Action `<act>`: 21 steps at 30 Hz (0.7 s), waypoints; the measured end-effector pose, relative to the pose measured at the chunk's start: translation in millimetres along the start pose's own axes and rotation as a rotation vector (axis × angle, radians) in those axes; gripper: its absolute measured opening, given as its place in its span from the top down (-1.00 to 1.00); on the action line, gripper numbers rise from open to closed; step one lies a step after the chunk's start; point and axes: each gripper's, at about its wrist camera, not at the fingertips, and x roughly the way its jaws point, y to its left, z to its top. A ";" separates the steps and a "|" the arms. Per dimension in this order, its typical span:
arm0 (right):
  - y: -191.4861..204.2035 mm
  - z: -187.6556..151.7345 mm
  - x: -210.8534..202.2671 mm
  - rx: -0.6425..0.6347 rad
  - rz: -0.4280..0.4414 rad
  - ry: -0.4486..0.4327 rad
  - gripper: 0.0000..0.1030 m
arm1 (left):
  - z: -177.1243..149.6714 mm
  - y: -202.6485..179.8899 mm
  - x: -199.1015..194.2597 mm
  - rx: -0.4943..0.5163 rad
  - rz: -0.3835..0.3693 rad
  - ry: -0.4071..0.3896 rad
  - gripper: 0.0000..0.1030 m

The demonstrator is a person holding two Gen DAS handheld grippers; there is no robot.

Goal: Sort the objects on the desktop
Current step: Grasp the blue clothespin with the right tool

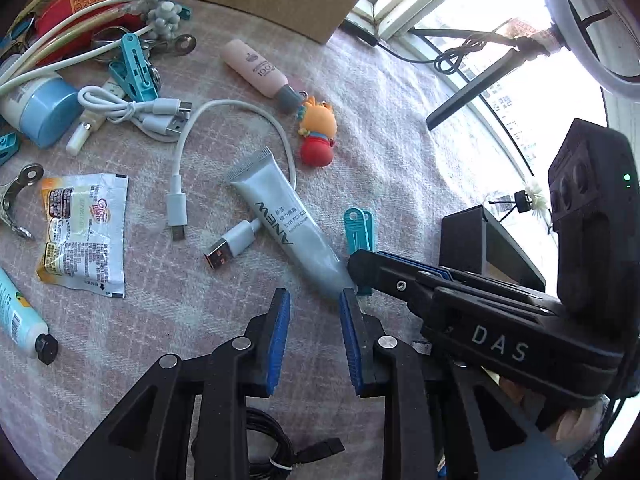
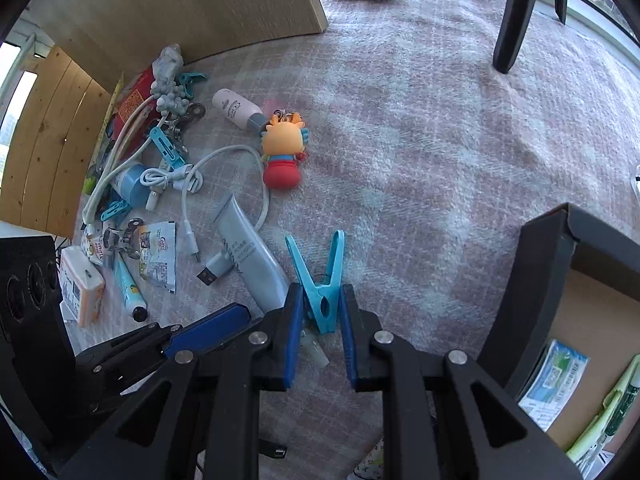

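A woven pink-and-white checked cloth (image 2: 420, 128) covers the counter, its right half in the right wrist view lying bare and open up to a black chair leg (image 2: 516, 16) at the top. A pale wood-grain panel (image 2: 180, 4) closes off the upper left, and a dark open-topped box (image 2: 532, 280) with a cardboard floor stands at the lower right edge. The clutter crowds the left of both views: a soft silver-grey cream tube (image 1: 288, 224) with a crimped end lies diagonally at centre of the left wrist view, a short white USB cable (image 1: 224, 120) loops around its top, a rubbery orange-and-red figurine (image 1: 318, 132) sits just above right, and a crinkled foil sachet (image 1: 84, 228) lies flat at left. The right gripper (image 2: 320, 312) points steeply down with its blue ribbed pads pinching the body of a turquoise plastic clothespin (image 2: 320, 280), held upright at bottom centre, prongs splayed upward beside the tube's cap end. The left gripper (image 1: 314, 308), narrowly parted with nothing between its pads, hovers over bare cloth just below the tube.
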 end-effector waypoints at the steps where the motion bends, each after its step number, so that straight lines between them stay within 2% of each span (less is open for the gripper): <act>1: -2.5 -1.4 -0.3 0.015 0.012 0.001 0.65 | -2.5 5.7 -9.0 -0.002 0.010 -0.014 0.54; 4: -6.6 -7.3 -1.6 0.024 0.018 0.004 0.65 | -0.2 16.5 -19.0 -0.040 0.025 -0.044 0.54; 7: -1.6 -10.3 0.8 0.000 -0.001 0.010 0.67 | 6.4 21.8 -17.2 -0.065 0.038 -0.039 0.54; 9: 6.9 -15.2 4.8 -0.021 0.022 0.035 0.67 | 9.4 20.0 -14.3 -0.065 0.048 -0.038 0.54; 10: 11.2 -19.3 6.8 -0.039 0.034 0.051 0.67 | 10.4 18.9 -12.9 -0.063 0.055 -0.035 0.51; 11: 14.8 -22.9 7.9 -0.060 0.033 0.061 0.67 | 12.1 16.4 -8.4 -0.065 0.061 -0.028 0.39; 13: 13.5 -27.0 4.4 -0.059 0.000 0.038 0.67 | 14.6 12.7 -4.4 -0.068 0.060 -0.022 0.26; 16: -7.6 -23.3 -10.8 0.003 -0.044 -0.019 0.68 | 17.8 2.2 4.5 -0.026 0.112 -0.008 0.26; 21: -14.0 -23.8 -27.1 0.025 -0.059 -0.065 0.67 | 20.4 -21.5 16.5 0.087 0.204 -0.022 0.27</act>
